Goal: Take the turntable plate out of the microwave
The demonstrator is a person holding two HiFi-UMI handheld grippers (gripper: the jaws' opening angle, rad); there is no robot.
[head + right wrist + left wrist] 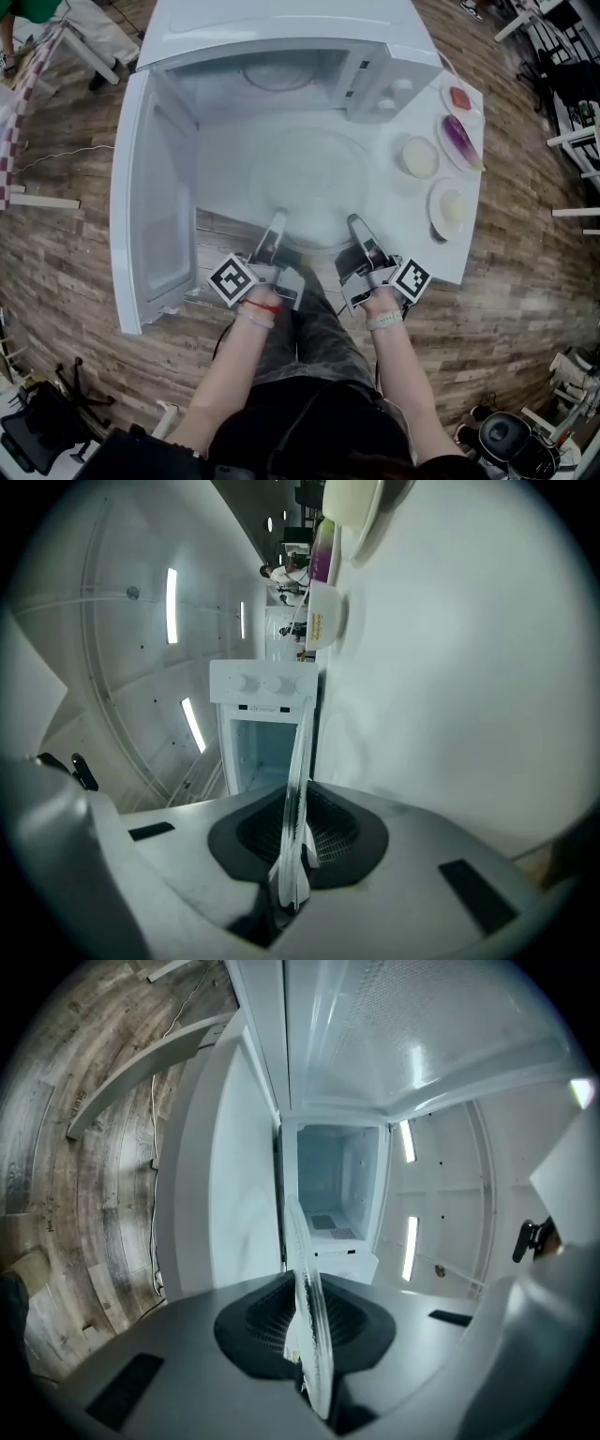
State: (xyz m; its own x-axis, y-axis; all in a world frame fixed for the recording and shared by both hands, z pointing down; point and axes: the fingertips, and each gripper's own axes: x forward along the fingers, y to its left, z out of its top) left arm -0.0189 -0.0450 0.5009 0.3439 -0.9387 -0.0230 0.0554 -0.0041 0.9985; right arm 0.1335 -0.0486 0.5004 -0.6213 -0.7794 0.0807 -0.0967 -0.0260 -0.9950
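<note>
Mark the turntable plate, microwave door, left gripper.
turntable plate (314,173): head view, glass centre.
microwave door (155,202): head view, inner face.
left gripper (277,221): head view, tips at plate rim.

Plate in front of the microwave, held at its near rim

The microwave (281,37) stands at the back of the table (412,248), its door (155,206) swung open to the left. The plate (314,178) is outside the cavity, just in front of it and over the table; whether it touches the table cannot be told. The left gripper (279,218) clamps the plate's near rim on the left, and the right gripper (356,223) clamps it on the right, each with the rim between its jaws. Four dishes (421,157) lie along the table's right side, right of the plate and apart from it, the farthest beside the microwave's front corner.
</note>
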